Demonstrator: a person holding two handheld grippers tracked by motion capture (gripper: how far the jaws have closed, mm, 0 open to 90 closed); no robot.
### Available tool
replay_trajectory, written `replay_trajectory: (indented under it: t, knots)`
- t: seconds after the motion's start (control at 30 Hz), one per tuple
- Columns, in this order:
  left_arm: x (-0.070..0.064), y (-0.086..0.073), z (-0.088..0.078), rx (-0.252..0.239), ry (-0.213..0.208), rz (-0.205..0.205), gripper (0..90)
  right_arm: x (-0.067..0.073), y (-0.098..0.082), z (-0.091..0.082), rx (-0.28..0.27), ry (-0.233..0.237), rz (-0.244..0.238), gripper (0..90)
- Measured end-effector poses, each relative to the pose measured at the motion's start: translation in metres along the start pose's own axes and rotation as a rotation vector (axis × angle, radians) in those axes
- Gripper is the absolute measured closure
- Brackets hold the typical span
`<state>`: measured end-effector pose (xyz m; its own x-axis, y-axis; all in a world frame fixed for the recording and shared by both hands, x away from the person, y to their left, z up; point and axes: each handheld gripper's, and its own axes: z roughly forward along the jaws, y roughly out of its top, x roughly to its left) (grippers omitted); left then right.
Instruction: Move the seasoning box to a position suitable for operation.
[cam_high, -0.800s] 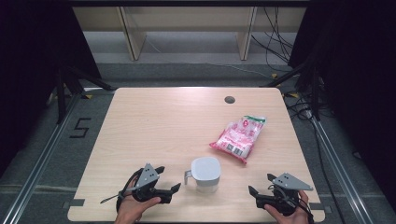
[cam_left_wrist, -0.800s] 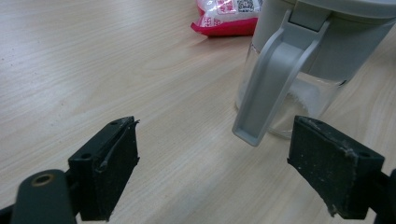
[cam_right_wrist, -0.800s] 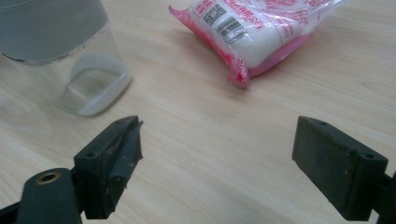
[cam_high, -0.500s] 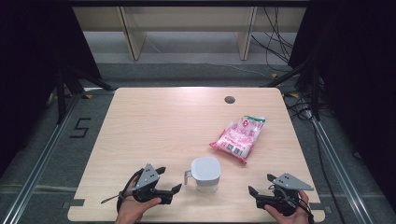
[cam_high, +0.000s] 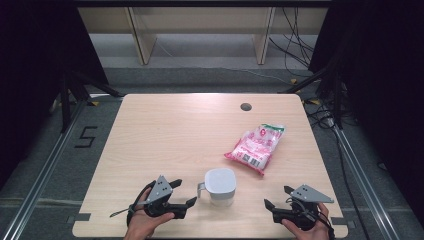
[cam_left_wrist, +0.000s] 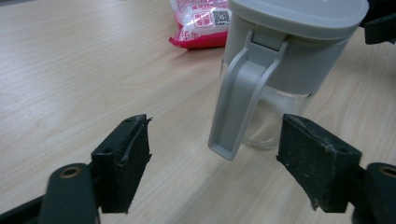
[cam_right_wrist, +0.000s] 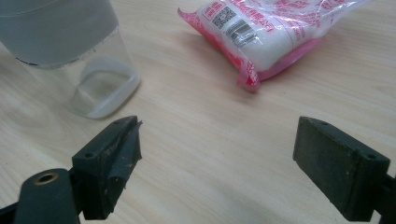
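From my left gripper view the jug's (cam_left_wrist: 285, 70) lid runs off the top edge and its clear base is partly hidden behind my right-hand jaw; the pink packet (cam_left_wrist: 201, 21) beyond it is cut off at the top, and I cannot read its print; from my right gripper view the jug (cam_right_wrist: 70, 56) shows just its clear lower body, blurred, off past my left-hand jaw, and the packet (cam_right_wrist: 275, 32) runs out of the top right corner.

My left gripper (cam_high: 184, 194) has its jaws spread wide and grips nothing; the jug's grey handle (cam_left_wrist: 236, 107) hangs between them, ahead of the tips, touching neither that I can see; the jug (cam_high: 220, 186) stands upright just ahead of this gripper, handle turned toward it.

My right gripper (cam_high: 279, 202) is also spread wide and empty, over bare wooden table (cam_high: 170, 135); the jug sits ahead and to its left, the packet ahead and to the right, both apart from the jaws.

The packet (cam_high: 256, 146) lies flat, well beyond both grippers; its long axis runs diagonally, one end toward the jug, the other toward the table's far right.
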<state>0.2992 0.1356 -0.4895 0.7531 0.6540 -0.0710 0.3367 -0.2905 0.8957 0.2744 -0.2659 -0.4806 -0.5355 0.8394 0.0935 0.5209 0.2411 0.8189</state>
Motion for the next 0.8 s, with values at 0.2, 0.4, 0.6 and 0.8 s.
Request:
replay_trajectory:
  t: [0.2,0.4,0.6,0.8]
  knots:
    - [-0.007,0.004,0.003,0.004,-0.011,0.038,32.8,0.002,0.002,0.002,0.007,0.009,-0.010,15.7]
    - [-0.011,0.006,0.015,0.011,-0.026,0.092,47.2,0.003,0.003,0.004,0.000,0.009,-0.025,15.7]
    - [-0.009,0.009,0.026,-0.012,-0.038,0.106,64.1,0.003,0.002,0.005,0.006,0.014,-0.029,16.1]
    - [-0.008,0.012,0.030,-0.010,-0.026,0.143,68.0,0.003,0.003,0.007,0.011,0.014,-0.033,16.5]
